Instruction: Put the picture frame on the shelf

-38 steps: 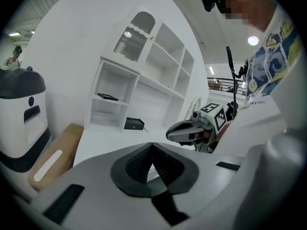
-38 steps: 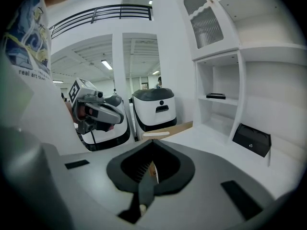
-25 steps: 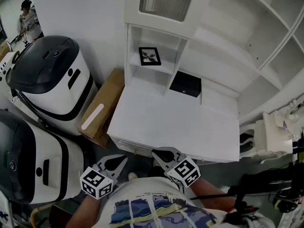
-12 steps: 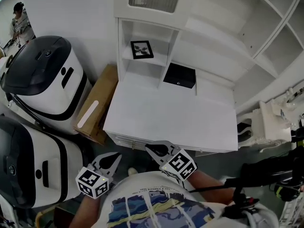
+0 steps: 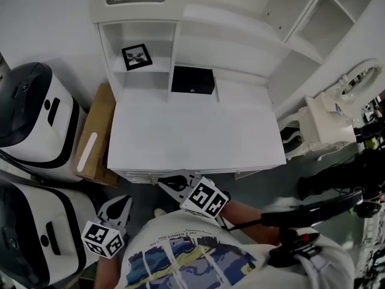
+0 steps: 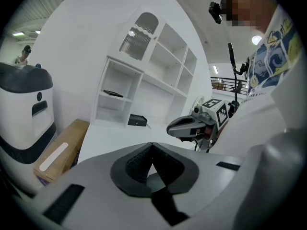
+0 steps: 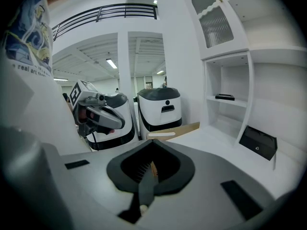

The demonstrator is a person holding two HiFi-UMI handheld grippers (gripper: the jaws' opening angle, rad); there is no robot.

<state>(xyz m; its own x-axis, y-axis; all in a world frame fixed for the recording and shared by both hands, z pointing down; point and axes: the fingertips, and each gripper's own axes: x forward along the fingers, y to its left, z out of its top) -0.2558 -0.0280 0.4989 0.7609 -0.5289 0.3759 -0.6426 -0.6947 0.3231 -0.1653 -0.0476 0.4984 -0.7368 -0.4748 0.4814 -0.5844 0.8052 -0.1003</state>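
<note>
The black picture frame [image 5: 137, 56] stands on the small shelf [image 5: 150, 68] in the left cubby of the white desk unit; it also shows as picture frame [image 6: 112, 93] and picture frame [image 7: 224, 97]. Both grippers hang low in front of the desk's front edge, close to the person's body and far from the frame. My left gripper [image 5: 122, 203] is shut and holds nothing, its jaws meeting at left gripper [image 6: 152, 145]. My right gripper [image 5: 170, 181] is shut too and holds nothing, seen at right gripper [image 7: 153, 146]. Each gripper shows in the other's view.
A black box [image 5: 192, 80] sits at the back of the white desk top [image 5: 192, 137]. Two white-and-black machines [image 5: 30, 113] and a brown cardboard box [image 5: 93, 140] stand left of the desk. White ornate furniture [image 5: 328, 122] stands at the right. A person [image 6: 23, 55] stands far off.
The head view has swung, so the desk and shelf now sit further left and more square in the picture. Both grippers stay low by the body, still shut.
</note>
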